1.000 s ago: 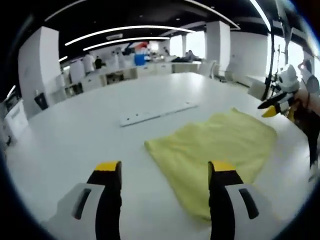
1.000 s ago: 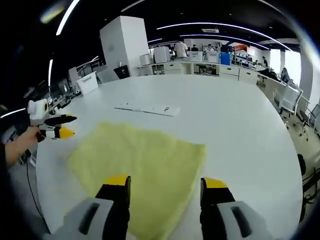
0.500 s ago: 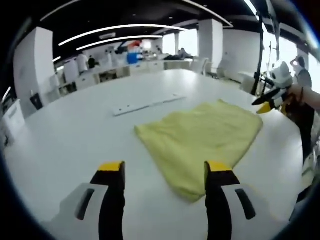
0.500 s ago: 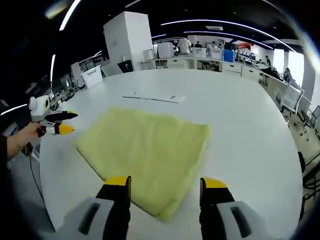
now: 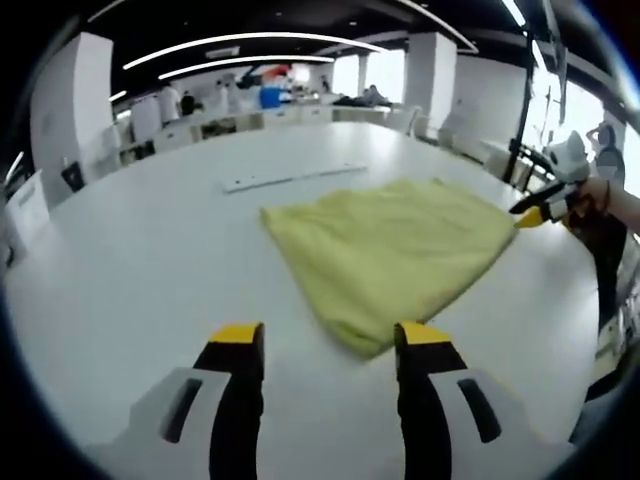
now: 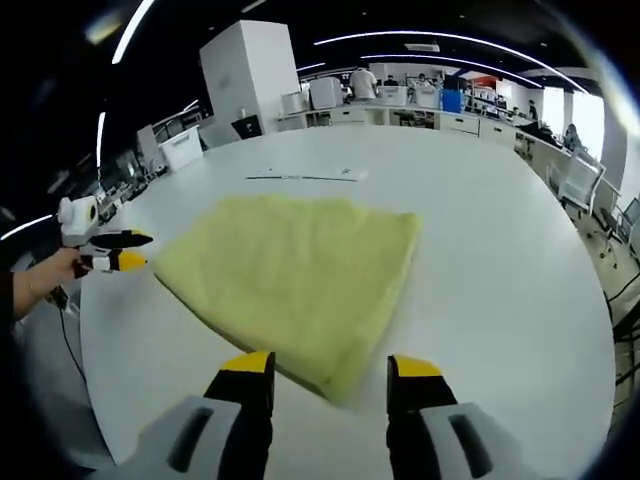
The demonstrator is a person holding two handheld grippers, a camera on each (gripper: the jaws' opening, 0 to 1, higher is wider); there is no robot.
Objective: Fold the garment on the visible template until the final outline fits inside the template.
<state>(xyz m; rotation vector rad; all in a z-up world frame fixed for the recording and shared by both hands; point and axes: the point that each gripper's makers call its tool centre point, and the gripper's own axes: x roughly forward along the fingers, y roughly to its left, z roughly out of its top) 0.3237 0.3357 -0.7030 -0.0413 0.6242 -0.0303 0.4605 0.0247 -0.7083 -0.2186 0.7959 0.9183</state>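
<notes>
Yellow garment lies folded flat on the white tabletop, just ahead of your left gripper and right gripper. Both pairs of fingers stand wide and empty. A flat white strip lies beyond.

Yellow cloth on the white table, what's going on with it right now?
A person holds a two-jaw gripper in each hand over a white table. The yellow cloth lies spread flat on it, already folded by the look of its doubled near edge. Neither gripper touches it: the left gripper and right gripper both hover open just short of the cloth's near corner. A thin white strip lies on the table beyond the cloth.
</notes>
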